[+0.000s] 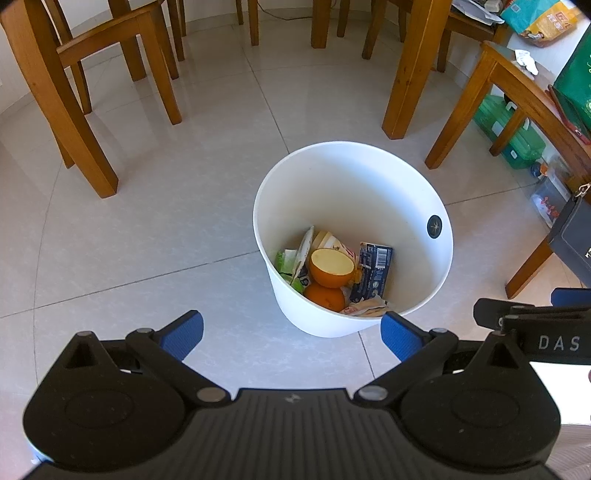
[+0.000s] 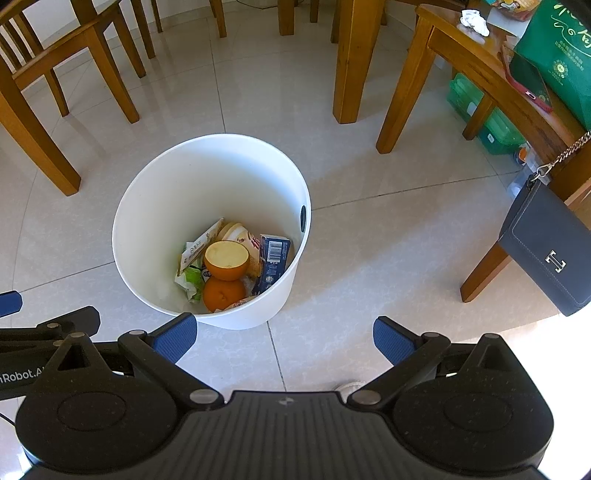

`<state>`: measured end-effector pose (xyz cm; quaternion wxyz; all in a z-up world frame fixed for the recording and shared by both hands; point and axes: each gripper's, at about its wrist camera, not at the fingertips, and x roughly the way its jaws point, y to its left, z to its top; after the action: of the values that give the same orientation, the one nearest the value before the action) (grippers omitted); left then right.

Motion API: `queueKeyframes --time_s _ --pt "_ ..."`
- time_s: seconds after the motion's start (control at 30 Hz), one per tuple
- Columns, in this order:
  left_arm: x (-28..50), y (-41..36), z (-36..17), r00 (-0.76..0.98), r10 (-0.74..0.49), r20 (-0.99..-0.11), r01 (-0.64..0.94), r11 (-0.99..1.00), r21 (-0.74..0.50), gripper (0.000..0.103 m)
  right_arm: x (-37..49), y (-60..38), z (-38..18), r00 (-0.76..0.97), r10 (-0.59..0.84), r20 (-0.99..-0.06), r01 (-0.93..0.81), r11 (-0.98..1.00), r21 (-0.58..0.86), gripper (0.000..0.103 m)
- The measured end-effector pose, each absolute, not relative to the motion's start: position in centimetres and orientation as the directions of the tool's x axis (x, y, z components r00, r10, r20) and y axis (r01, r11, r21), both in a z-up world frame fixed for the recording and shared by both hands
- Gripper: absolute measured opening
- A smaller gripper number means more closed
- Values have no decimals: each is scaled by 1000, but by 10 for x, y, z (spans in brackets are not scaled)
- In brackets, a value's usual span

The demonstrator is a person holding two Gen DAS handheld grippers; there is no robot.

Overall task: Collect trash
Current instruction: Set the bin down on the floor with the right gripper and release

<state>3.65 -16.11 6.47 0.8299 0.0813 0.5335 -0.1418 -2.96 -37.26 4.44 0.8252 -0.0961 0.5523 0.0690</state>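
Both tools are spread wide with nothing in them: the left tool (image 1: pixel 291 334) and right tool (image 2: pixel 284 338) hover over the floor, just near of the white bin (image 1: pixel 369 177). The trash sits inside it already: orange halves (image 1: pixel 330 267), a blue wrapper (image 1: pixel 373 273), a cup. Looks like the collecting step is about wrapped. A crumpled tissue (image 2: pixel 474 20) lies on the tabletop at far right; I'd guess that's next, a reach up and right.
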Motion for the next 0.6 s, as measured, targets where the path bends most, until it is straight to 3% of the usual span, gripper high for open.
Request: queueKeyframes --time_s 0.6 --pt "37 -168 65 393 -151 -907 320 947 -19 102 -26 -377 44 366 18 -930 -213 975 -65 103"
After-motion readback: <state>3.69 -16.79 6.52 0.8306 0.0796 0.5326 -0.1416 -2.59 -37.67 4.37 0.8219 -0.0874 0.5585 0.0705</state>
